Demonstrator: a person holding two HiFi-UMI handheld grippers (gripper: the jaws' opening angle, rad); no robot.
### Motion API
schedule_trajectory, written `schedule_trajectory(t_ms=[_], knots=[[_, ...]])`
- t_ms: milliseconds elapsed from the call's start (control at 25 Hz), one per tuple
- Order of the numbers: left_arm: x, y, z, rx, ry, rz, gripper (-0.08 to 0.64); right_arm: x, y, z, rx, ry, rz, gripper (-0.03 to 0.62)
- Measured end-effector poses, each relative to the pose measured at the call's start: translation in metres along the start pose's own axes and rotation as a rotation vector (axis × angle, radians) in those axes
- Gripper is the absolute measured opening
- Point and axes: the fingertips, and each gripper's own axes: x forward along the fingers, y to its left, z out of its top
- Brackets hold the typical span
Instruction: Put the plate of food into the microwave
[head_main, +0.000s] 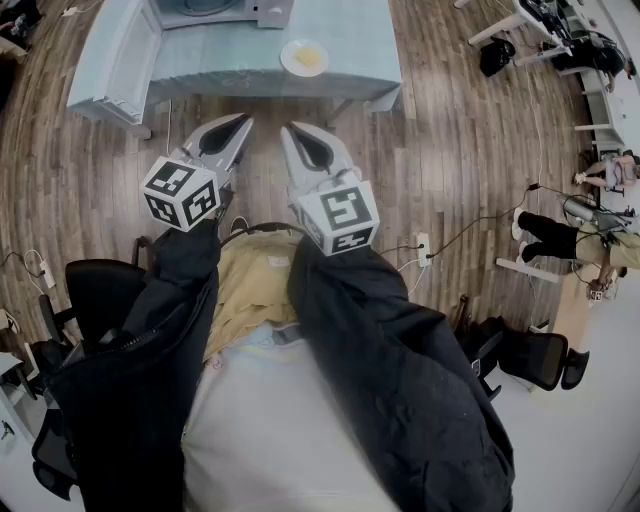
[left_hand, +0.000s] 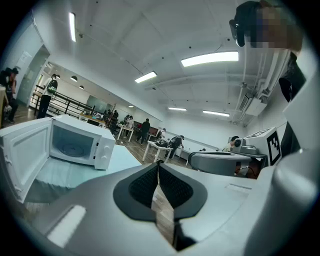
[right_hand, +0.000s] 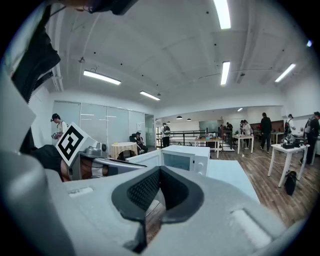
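Observation:
A white plate of yellow food (head_main: 304, 57) sits on the light blue table (head_main: 230, 62), to the right of the white microwave (head_main: 215, 10). The microwave's door (head_main: 118, 55) stands swung open to the left. Both grippers hang side by side over the wooden floor, short of the table's near edge. My left gripper (head_main: 245, 121) is shut with nothing in it, and so is my right gripper (head_main: 287, 131). The left gripper view shows the shut jaws (left_hand: 158, 165) and the open microwave (left_hand: 80, 145) with its turntable. In the right gripper view the microwave (right_hand: 185, 159) lies ahead; the plate is hidden there.
Black office chairs stand at my left (head_main: 95, 290) and right (head_main: 530, 355). Cables and a power strip (head_main: 422, 243) lie on the floor. Desks (head_main: 530, 20) and seated people (head_main: 560, 235) fill the right side. More people and tables (left_hand: 165, 145) stand beyond the microwave.

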Motion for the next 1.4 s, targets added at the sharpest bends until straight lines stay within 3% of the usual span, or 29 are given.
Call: schedule_trajectory(t_ms=[880, 1040, 1200, 1400], knots=[[-0.001, 0.005, -0.015, -0.064, 0.029, 0.005, -0.006, 0.004, 0.002, -0.016, 0.035, 0.044, 0.024, 0.0], [-0.016, 0.009, -0.021, -0.085, 0.038, -0.005, -0.008, 0.009, 0.022, -0.02, 0.035, 0.059, 0.04, 0.0], [-0.036, 0.039, -0.029, -0.118, 0.045, -0.013, -0.007, 0.036, 0.048, -0.029, 0.037, 0.085, 0.049, 0.0], [-0.04, 0.05, -0.04, -0.152, 0.068, -0.017, -0.008, 0.046, 0.055, -0.041, 0.06, 0.127, 0.055, 0.0]])
